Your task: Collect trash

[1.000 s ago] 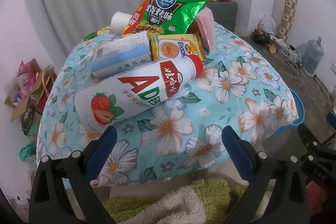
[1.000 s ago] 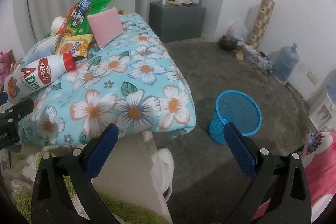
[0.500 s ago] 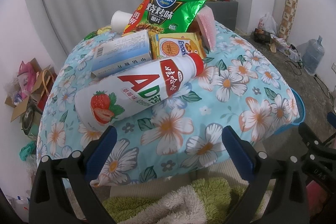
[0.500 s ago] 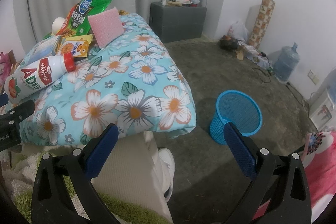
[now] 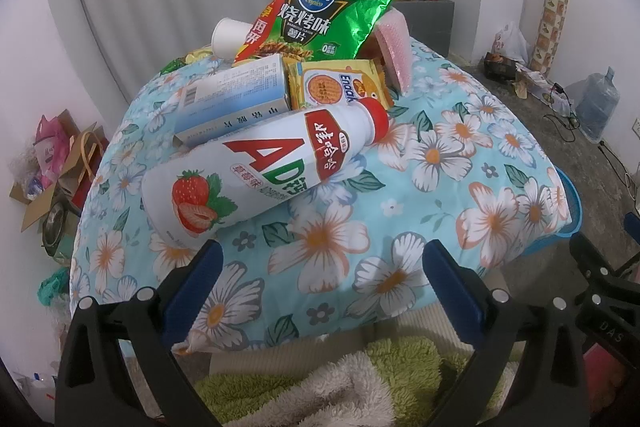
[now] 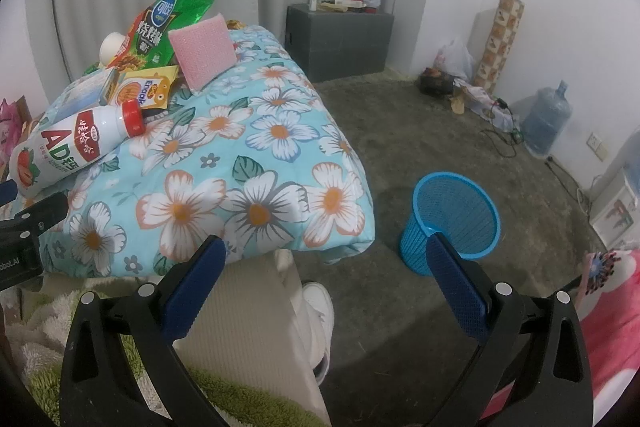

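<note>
Trash lies on a floral quilt: a white AD bottle with a red cap, a light blue box, a yellow biscuit pack, a green chip bag, a white paper cup and a pink sponge. My left gripper is open and empty, just in front of the bottle. My right gripper is open and empty, over the quilt's edge, with the blue mesh bin on the floor to its right. The bottle also shows at the left of the right wrist view.
A grey cabinet stands at the back wall. A water jug, cables and bags lie along the right wall. Cardboard and bags sit left of the quilt. A green and white fluffy rug lies below the grippers.
The left gripper has edged slightly closer to the bottle. The right view has barely shifted. Both grippers stay open.
</note>
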A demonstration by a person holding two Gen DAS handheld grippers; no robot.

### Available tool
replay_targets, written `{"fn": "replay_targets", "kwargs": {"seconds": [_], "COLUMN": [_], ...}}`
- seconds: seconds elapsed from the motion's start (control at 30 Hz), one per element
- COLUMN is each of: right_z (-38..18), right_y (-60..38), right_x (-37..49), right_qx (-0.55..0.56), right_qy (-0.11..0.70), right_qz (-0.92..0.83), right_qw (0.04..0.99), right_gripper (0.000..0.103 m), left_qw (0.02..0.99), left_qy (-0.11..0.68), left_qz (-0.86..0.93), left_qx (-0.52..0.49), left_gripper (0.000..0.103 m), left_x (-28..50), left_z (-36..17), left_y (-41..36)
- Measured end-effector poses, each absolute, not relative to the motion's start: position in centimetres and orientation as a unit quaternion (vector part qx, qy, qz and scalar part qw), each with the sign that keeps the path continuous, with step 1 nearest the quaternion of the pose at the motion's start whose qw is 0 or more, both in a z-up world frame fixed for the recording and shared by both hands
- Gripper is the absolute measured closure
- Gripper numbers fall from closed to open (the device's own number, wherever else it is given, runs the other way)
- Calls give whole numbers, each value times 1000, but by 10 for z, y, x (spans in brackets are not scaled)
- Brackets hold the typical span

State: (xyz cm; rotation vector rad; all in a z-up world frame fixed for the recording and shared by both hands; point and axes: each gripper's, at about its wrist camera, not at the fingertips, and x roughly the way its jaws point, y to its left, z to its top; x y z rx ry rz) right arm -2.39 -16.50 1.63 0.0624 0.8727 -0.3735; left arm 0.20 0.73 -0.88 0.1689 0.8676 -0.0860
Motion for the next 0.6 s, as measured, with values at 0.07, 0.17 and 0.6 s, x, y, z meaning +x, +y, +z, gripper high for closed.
{"fn": "replay_targets", "kwargs": {"seconds": [0.07, 0.17, 0.6], "right_z": [16, 16, 24], "right_y": [-165, -166, -175], "right_x": [-24, -24, -18], "right_qx": [30, 30, 36], "right_qy": [420, 420, 399], "right_qz": [-180, -180, -194], "right_qw": [889, 889, 896], "right_gripper": [7, 7, 7], "left_qw": [903, 903, 905], "left_qy": [420, 420, 412], "left_qz": [-42, -42, -75], "left_qx": [82, 82, 72], "left_gripper": [6, 6, 6], "left_x": [2, 2, -6], "left_z": [-11, -9, -7], "left_y": [9, 7, 2]}}
